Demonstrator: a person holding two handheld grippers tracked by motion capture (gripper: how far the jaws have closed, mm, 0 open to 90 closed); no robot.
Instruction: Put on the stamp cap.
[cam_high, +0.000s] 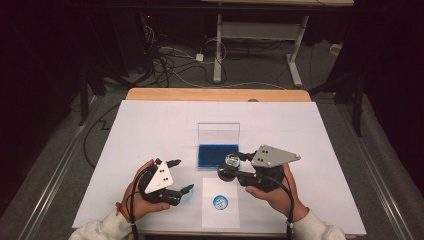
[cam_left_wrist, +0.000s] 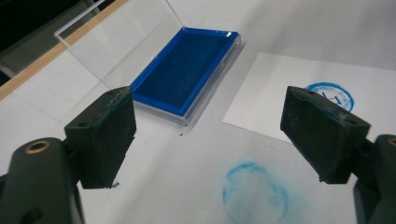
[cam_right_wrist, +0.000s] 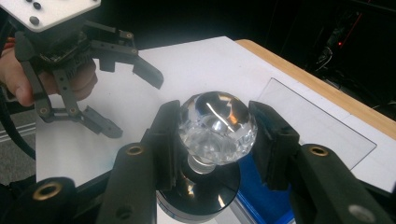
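A stamp with a clear faceted knob (cam_right_wrist: 217, 119) and a black round base (cam_right_wrist: 201, 189) is held by my right gripper (cam_right_wrist: 215, 133), whose jaws are shut on the knob. In the high view the stamp (cam_high: 230, 162) hangs at the front edge of the blue ink pad (cam_high: 217, 155), with my right gripper (cam_high: 235, 165) on it. The pad's clear lid (cam_high: 218, 131) stands open. My left gripper (cam_high: 182, 175) is open and holds nothing, to the left of a white paper slip (cam_high: 220, 202) that bears a round blue print (cam_high: 220, 201). The left gripper view shows the ink pad (cam_left_wrist: 187, 74) beyond my open left gripper (cam_left_wrist: 210, 135).
A faint round blue smudge (cam_left_wrist: 254, 192) marks the white table cover (cam_high: 150, 130) just under my left gripper. The table's wooden far edge (cam_high: 215, 94) shows behind the cover. Cables and a desk frame (cam_high: 260, 45) lie on the floor beyond.
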